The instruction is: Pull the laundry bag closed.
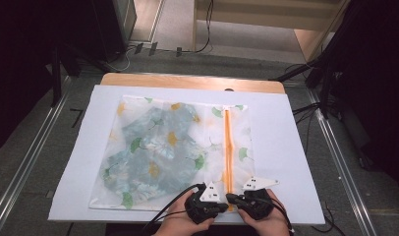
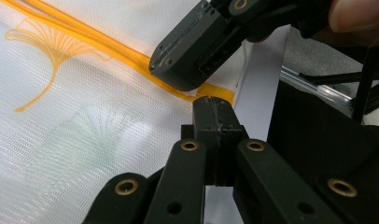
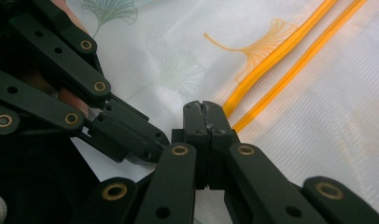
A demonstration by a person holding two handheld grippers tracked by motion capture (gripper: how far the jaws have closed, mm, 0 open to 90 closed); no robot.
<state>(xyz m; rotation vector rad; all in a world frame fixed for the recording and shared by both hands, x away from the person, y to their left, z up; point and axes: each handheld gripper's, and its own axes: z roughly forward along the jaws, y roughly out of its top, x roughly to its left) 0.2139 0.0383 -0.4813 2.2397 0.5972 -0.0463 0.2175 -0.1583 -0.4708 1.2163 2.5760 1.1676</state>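
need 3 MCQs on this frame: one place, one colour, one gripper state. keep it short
1. Where do both grippers sit?
A. At the near end of the zipper
B. At the bag's far left corner
C. Off the table

2. What colour is the zipper?
A. Blue
B. Orange
C. Black

3. How do the jaws of both grippers stand?
A. Both wide open
B. One open, one shut
C. Both shut

Key:
1 A: left gripper and right gripper meet at the near end of the zipper on the mesh bag.
2 B: the strip is orange.
3 C: each gripper view shows its jaws pressed together.

Shut tool [image 2: 214,108] at orange zipper [image 2: 108,44] on mesh bag [image 2: 61,140]
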